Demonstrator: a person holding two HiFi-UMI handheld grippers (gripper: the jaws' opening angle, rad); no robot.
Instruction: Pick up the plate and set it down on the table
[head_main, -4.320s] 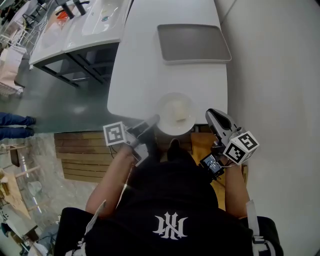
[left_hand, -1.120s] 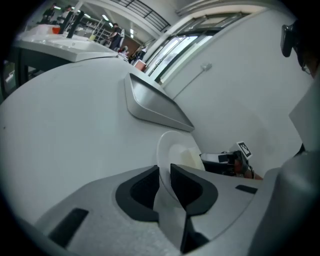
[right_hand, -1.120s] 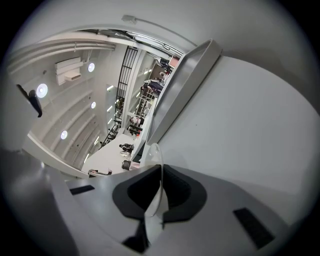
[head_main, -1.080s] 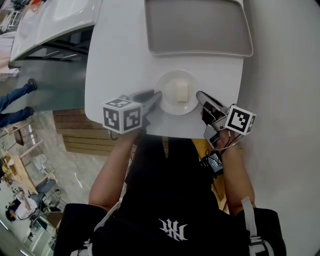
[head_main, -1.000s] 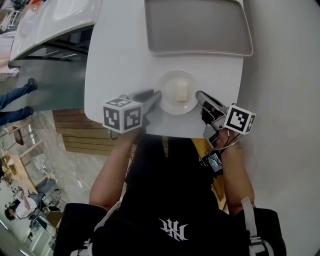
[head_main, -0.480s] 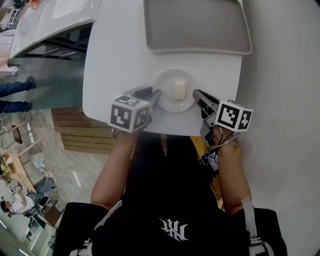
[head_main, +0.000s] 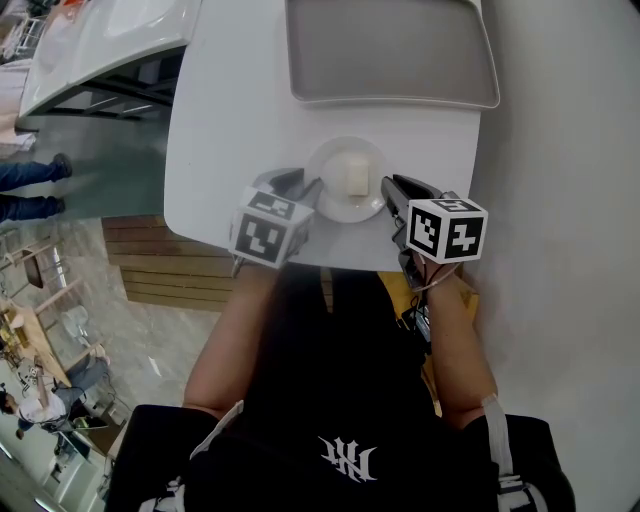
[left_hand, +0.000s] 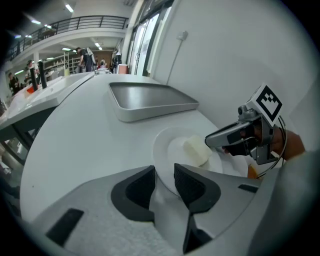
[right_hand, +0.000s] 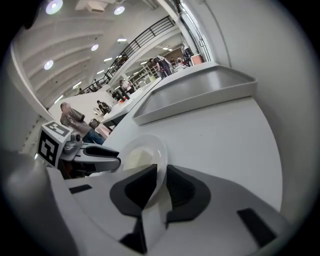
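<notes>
The white plate (head_main: 347, 180) lies flat on the white table (head_main: 230, 120) near its front edge, with a pale block of food (head_main: 353, 176) on it. My left gripper (head_main: 308, 192) is at the plate's left rim and my right gripper (head_main: 389, 192) at its right rim. In the left gripper view the plate (left_hand: 172, 147) has its rim between the opening jaws of the left gripper (left_hand: 164, 176), with a gap at each pad. In the right gripper view the plate (right_hand: 145, 152) has its rim between the right gripper (right_hand: 161, 172), whose jaws are opening and stand only slightly apart.
A grey rectangular tray (head_main: 390, 50) sits behind the plate on the same table. A white wall (head_main: 560, 150) runs close along the right. Left of the table is a gap, then another white counter (head_main: 90, 40). People stand far off on the floor (head_main: 25, 190).
The plate, held over the table's front edge several seconds ago, now rests on the table. Over the last second both grippers rolled their marker cubes upward beside the plate.
</notes>
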